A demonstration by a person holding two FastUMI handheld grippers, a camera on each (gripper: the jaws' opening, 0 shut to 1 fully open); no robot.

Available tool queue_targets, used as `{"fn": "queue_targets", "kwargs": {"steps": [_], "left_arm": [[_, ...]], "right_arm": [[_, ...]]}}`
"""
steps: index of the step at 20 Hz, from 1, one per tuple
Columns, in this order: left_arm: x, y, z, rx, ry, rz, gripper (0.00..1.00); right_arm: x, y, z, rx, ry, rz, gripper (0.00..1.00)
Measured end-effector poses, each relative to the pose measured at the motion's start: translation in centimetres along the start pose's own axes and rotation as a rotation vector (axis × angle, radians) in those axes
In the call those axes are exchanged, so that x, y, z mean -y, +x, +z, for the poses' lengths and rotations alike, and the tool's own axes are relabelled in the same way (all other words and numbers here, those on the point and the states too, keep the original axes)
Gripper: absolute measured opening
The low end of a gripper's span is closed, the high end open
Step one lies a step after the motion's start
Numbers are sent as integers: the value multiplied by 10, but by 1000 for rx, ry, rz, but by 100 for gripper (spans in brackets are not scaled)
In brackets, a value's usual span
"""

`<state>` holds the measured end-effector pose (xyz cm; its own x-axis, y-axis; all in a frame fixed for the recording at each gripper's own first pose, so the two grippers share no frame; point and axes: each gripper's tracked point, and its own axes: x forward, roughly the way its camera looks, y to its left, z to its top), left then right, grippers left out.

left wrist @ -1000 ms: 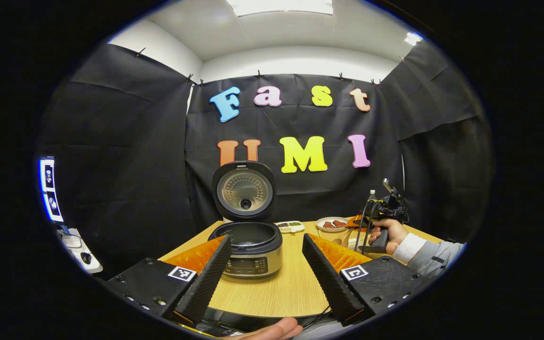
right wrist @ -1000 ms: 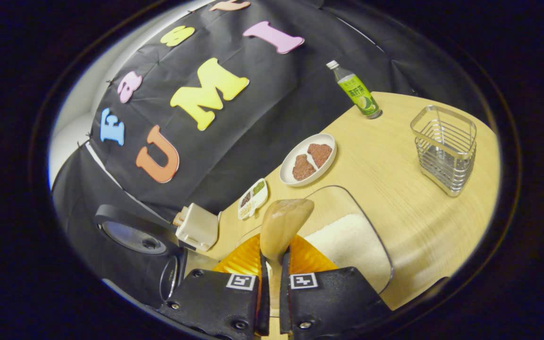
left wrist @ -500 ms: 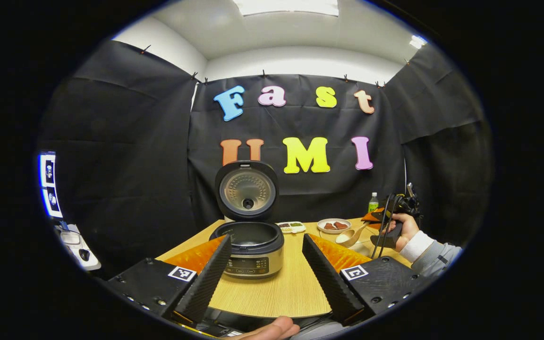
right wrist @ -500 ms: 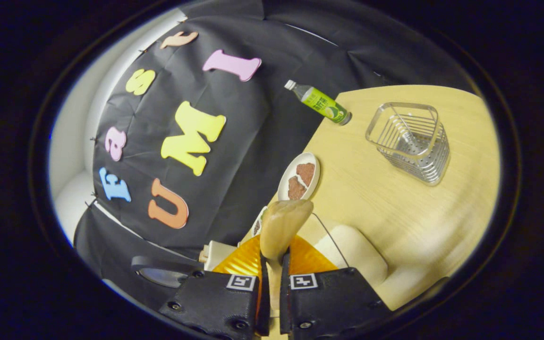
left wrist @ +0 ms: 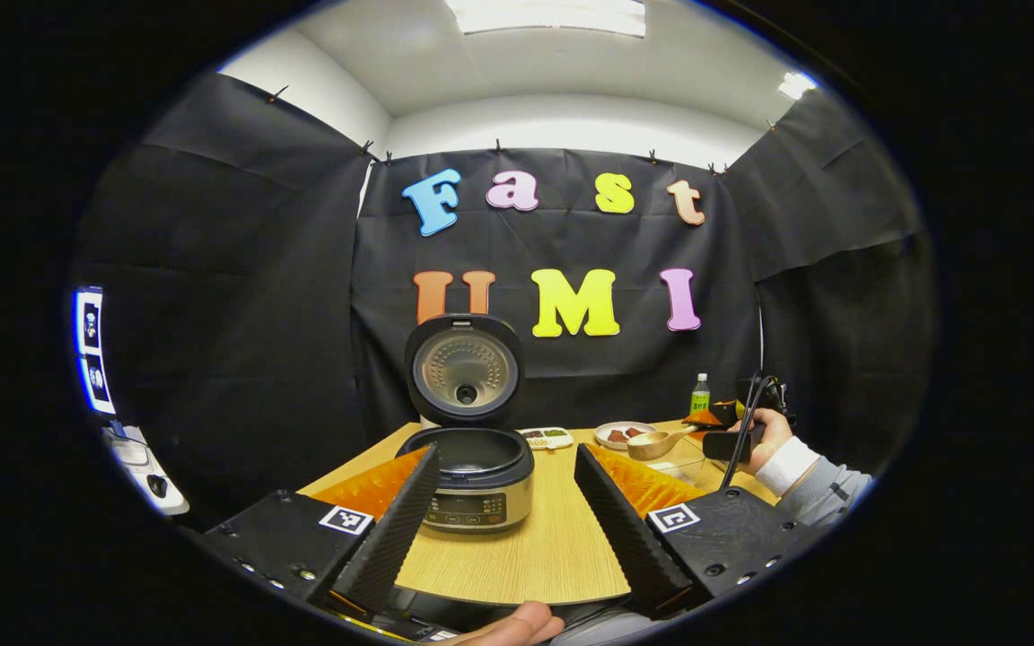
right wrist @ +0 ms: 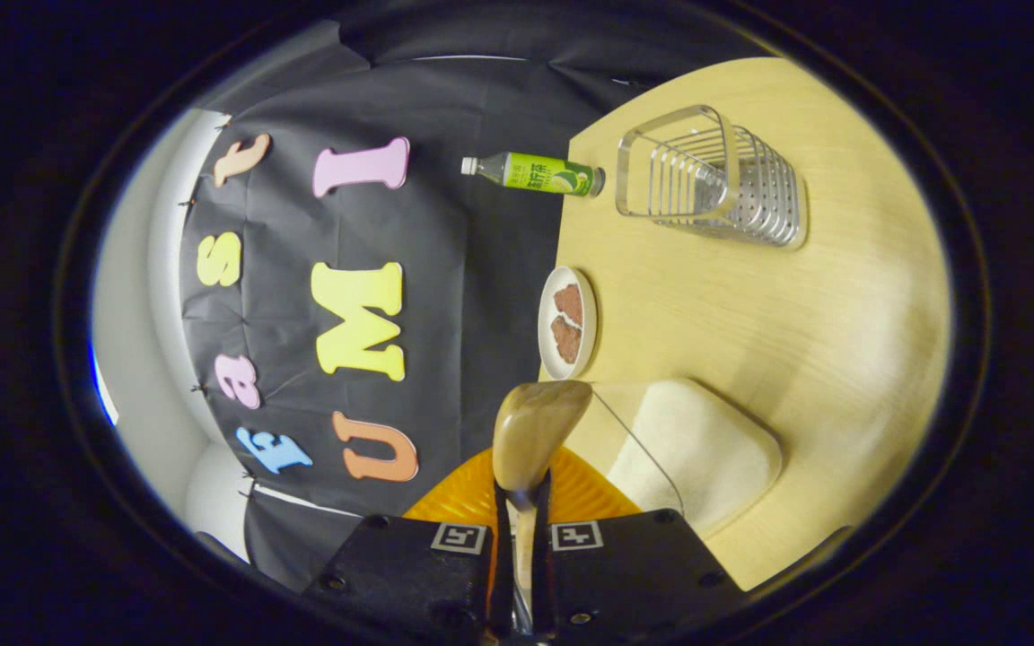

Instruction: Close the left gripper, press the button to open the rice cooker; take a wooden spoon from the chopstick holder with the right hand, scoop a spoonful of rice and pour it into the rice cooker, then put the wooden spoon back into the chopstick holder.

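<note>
Black ribbed fingers (left wrist: pixel 400 520); orange webbing

Black cloth (left wrist: pixel 239 269) hangs on clips as the booth's walls on three sides, with white wall (left wrist: pixel 562 121) above it. A ceiling light panel (left wrist: pixel 546 13) glows overhead. The light wooden counter (left wrist: pixel 535 547) stands against the cloth. A lit screen (left wrist: pixel 91 350) shows at far left.

Your rice cooker (left wrist: pixel 472 480) sits on the table with its lid up and the dark pot exposed. Wooden spoon (right wrist: pixel 535 429) is pinched by the handle over the clear rice container (right wrist: pixel 692 449). Wire chopstick holder (right wrist: pixel 714 179) stands near the bottle.
</note>
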<state>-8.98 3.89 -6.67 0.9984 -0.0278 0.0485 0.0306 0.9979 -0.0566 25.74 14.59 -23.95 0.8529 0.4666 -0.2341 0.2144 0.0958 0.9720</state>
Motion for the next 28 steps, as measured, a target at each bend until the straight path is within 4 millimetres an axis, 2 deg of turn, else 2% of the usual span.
{"fn": "queue_targets", "kwargs": {"steps": [4,8,14,18,24,28], "left_arm": [[-14,-5,2,0,0,13,96],[-24,-12,1,-3,-13,2,96],[-44,-22,0,3,-4,6,96],[-56,-28,-7,-6,11,15,96],[-78,-34,-18,-34,22,52,96],[-93,-44,-16,-20,-18,61,96]], "right_arm": [[-13,-1,-11,-18,48,25,13],[-36,-2,-34,-37,31,55,13],[-71,0,-93,-85,-55,80,10],[-83,15,-134,-98,-126,82,10],[-100,34,-206,-176,-215,88,10],[-107,51,-246,-187,-361,64,10]]}}
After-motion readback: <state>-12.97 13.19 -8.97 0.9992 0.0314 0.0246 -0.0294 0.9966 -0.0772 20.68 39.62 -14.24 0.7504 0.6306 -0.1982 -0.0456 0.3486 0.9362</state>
